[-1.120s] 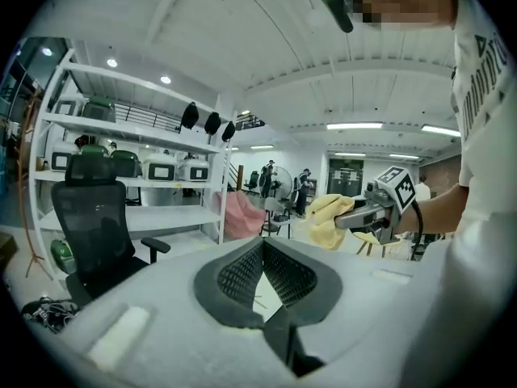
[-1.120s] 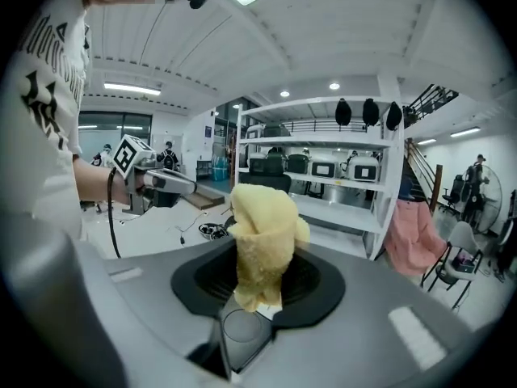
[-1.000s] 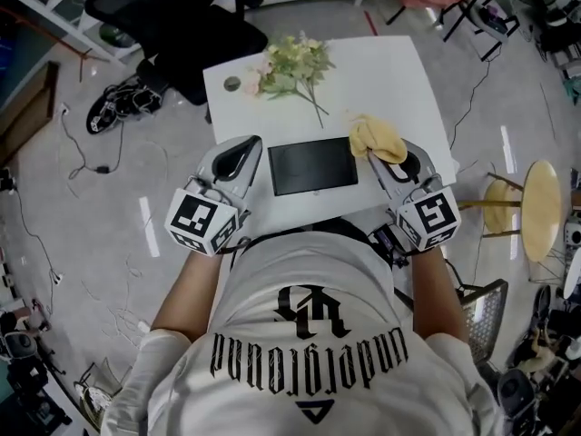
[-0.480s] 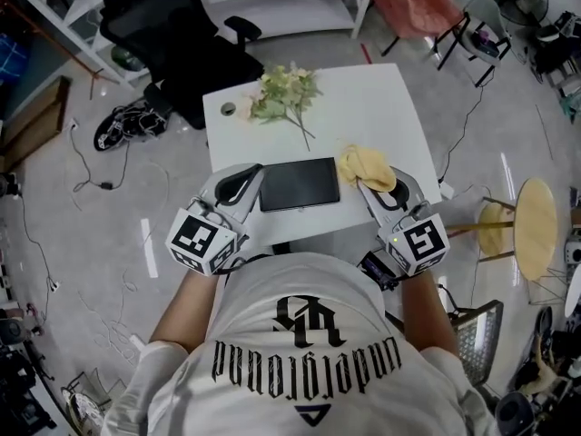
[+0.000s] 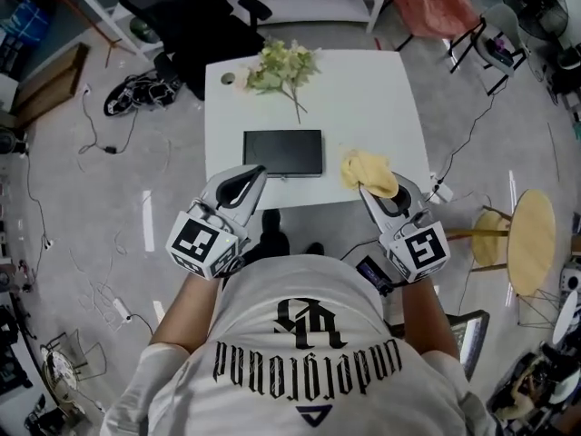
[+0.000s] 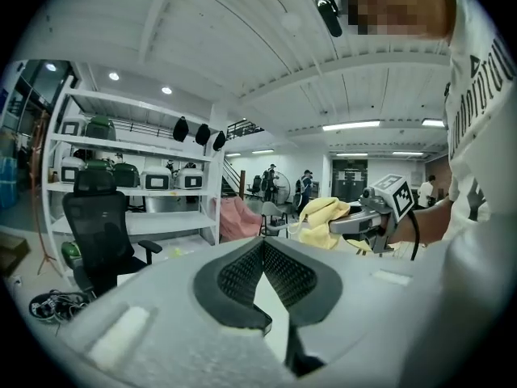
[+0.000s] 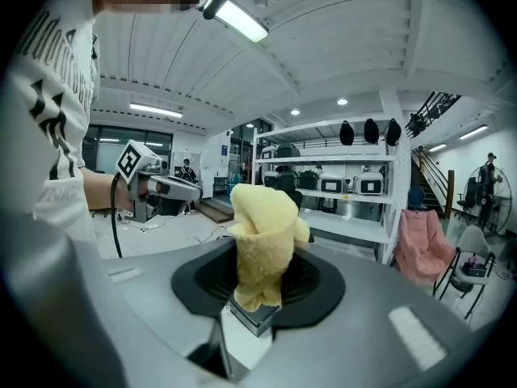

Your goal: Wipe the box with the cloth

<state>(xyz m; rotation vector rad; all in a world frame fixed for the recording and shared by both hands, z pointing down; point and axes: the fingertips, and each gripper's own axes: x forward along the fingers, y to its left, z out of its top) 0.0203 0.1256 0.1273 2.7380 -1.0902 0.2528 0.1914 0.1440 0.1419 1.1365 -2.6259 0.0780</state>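
Backed off, we now hold short of the box (image 5: 282, 153), which lies flat on the counter (image 5: 381, 98) ahead. Our right claw (image 5: 372, 192) clamps the cloth (image 5: 369, 171); our left claw (image 5: 257, 173) is shut, empty. No wiping contact now; next we'd carry the cloth forward onto its top.

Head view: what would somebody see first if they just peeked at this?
Probably the bright yellow cloth, bunched up and pinched in the right gripper over the white table's near right corner. Next comes the flat black box lying on the table's near side, with pale flowers at the far edge. The left gripper is shut and empty, by the box's near left corner.
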